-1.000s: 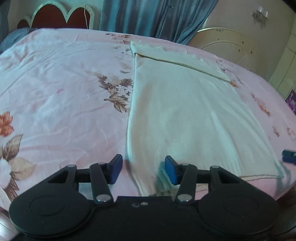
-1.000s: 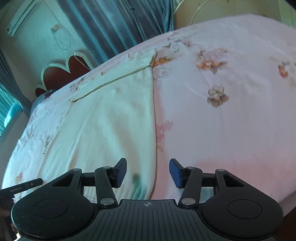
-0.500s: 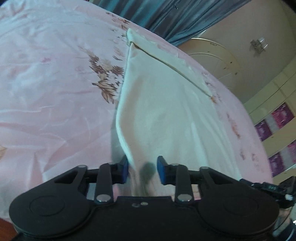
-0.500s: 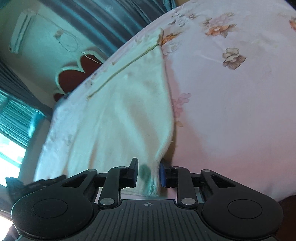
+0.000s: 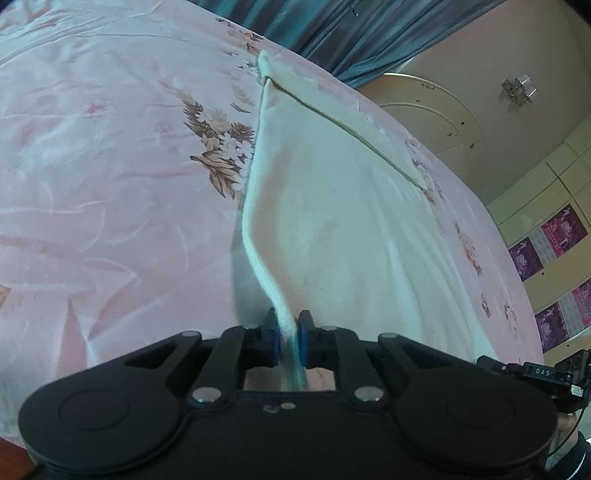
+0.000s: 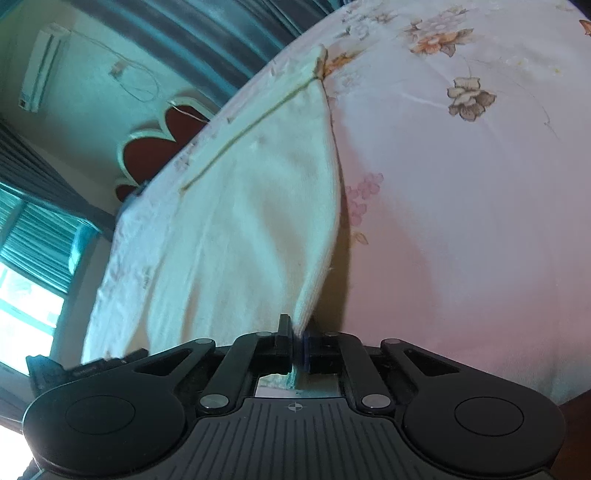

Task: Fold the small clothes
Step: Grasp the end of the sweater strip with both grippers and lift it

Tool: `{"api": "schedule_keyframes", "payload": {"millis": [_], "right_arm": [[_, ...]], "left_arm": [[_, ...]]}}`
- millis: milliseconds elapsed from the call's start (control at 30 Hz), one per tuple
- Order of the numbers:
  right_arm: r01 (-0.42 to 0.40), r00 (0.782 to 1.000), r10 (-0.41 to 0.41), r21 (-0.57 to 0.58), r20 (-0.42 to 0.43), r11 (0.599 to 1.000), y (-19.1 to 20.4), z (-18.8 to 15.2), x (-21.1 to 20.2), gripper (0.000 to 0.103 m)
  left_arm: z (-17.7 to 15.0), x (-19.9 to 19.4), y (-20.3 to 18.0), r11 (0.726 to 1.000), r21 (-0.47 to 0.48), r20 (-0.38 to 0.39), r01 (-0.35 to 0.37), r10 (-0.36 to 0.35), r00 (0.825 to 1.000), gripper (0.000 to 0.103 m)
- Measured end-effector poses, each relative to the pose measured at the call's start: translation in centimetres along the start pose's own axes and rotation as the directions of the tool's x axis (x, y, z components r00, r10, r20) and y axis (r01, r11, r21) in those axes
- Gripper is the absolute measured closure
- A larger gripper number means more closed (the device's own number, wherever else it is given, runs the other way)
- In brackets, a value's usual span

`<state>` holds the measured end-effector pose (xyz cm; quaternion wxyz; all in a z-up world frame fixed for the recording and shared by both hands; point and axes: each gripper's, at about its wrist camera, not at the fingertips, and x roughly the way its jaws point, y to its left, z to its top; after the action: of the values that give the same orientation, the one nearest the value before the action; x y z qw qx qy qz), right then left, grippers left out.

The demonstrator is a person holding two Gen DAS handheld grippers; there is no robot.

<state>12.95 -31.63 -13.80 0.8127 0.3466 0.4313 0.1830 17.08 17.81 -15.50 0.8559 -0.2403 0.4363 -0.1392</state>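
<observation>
A cream-white cloth (image 5: 351,206) lies spread on the pink flowered bed, its far end folded over in a band. My left gripper (image 5: 287,341) is shut on the cloth's near left corner and holds it raised off the bed. My right gripper (image 6: 297,345) is shut on the near right corner of the same cloth (image 6: 240,229), also raised. The cloth hangs in long folds between the two corners. The right gripper shows at the lower right of the left wrist view (image 5: 546,373).
The pink flowered bedsheet (image 5: 110,166) stretches to the left of the cloth and, in the right wrist view (image 6: 461,184), to its right. A red headboard (image 6: 155,147), blue curtains (image 5: 332,33) and a round cream frame (image 5: 436,122) stand beyond the bed.
Both grippers went from open over the near corners to shut on them. They have lifted the near edge of the cloth off the bed.
</observation>
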Motion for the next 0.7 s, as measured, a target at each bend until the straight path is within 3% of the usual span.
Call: {"api": "schedule_keyframes", "payload": {"millis": [300, 400, 533, 700], "right_arm": [[0.036, 0.999, -0.035, -0.054, 0.019, 0.998, 0.7, -0.1, -0.3, 0.100], [0.073, 0.997, -0.074, -0.058, -0.016, 0.996, 0.1, -0.2, 0.7, 0.100], [0.024, 0.997, -0.019, -0.072, 0.076, 0.997, 1.4, 0.9, -1.1, 0.100], [-0.006, 0.988, 0.026, -0.132, 0.153, 0.991, 4.3, 4.3, -1.8, 0.100]], "left_arm": [[-0.8, -1.1, 0.0, 1.000, 0.012, 0.063, -0.024, 0.023, 0.998, 0.098], [-0.9, -0.6, 0.4, 0.999, -0.026, 0.061, -0.030, 0.032, 0.998, 0.099], [-0.2, -2.0, -0.3, 0.999, -0.032, 0.132, -0.025, 0.029, 0.991, 0.099], [2.0, -3.6, -2.3, 1.000, -0.023, 0.243, 0.002, 0.004, 0.970, 0.099]]}}
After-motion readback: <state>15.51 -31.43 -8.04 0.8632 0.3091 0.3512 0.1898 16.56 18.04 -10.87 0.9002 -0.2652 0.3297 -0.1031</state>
